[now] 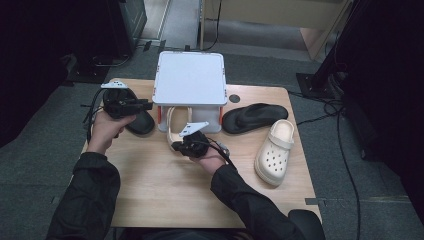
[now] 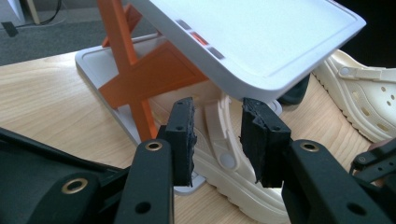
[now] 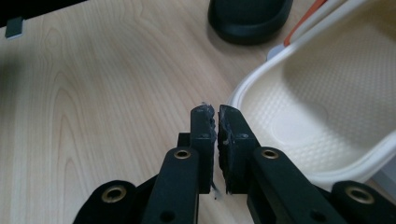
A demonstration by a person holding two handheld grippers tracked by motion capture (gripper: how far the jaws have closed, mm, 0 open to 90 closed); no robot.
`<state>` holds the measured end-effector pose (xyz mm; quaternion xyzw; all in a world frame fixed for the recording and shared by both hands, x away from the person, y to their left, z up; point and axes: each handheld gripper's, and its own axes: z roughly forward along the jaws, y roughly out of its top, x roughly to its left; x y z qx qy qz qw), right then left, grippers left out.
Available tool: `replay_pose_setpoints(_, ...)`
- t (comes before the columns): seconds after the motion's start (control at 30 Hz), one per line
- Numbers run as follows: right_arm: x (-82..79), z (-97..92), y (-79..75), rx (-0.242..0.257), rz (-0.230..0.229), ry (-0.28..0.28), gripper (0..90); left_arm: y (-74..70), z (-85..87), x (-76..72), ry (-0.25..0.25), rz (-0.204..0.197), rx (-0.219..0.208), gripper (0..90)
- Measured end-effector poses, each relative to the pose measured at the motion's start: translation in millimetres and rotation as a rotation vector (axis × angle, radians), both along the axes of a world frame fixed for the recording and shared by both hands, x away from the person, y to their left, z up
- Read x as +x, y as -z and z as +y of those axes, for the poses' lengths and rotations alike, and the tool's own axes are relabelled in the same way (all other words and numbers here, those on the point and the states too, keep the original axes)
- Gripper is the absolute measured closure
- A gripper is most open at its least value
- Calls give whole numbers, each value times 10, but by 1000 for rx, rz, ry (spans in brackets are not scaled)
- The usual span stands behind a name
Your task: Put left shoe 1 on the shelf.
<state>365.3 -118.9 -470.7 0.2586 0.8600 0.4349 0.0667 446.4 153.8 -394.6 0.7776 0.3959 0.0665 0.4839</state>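
Wooden table (image 1: 165,200) at frame centre: right gripper (image 1: 186,145), jaws clenched empty beside cream clog (image 1: 174,120), likely seats it under the white rack (image 1: 190,77); left gripper (image 1: 145,105) hovers released

Left claw (image 1: 145,105): held in the left hand (image 1: 106,127) at the far left, black jaws parted, nothing between them. Right claw (image 1: 176,145): held in the right hand (image 1: 207,159) near centre, jaws pressed together, gripping nothing. Both forearms dark-sleeved.

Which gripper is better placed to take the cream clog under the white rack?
Probably the right: the right gripper sits shut beside the cream clog and need only open. The left gripper is open but farther back, beside the rack.
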Motion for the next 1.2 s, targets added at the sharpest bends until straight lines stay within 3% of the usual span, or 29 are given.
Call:
replay_pose_setpoints(0.17, -6, -18, -16, 12, 18, 1, 830, 3, -4, 2, 2, 0, -3, 643)
replay_pose_setpoints(0.37, -137, -240, 73, -18, 24, 14, 843, -20, 0, -14, 9, -12, -6, 650)
replay_pose_setpoints(0.43, -150, -317, 49, 6, -6, 38, 844, -59, 4, -42, 18, -22, -17, 648)
replay_pose_setpoints(0.5, -125, -361, 20, 28, 13, 44, 845, -116, 5, -67, 21, -29, -49, 650)
replay_pose_setpoints(0.63, -123, -345, 7, 26, 14, 37, 876, -225, -39, -108, 22, -82, -59, 691)
replay_pose_setpoints(0.7, -123, -326, 14, 23, 22, 27, 900, -219, -71, -90, 15, -80, -72, 712)
replay_pose_setpoints(0.83, -110, -270, 59, -8, 39, 19, 900, -160, -118, -47, 10, -72, -35, 747)
replay_pose_setpoints(1.03, -45, -227, 87, -27, 40, 21, 900, -197, -128, -55, 11, -102, -82, 766)
replay_pose_setpoints(1.2, -9, -216, 77, -29, 48, 20, 900, -256, -219, 13, 12, -74, -13, 808)
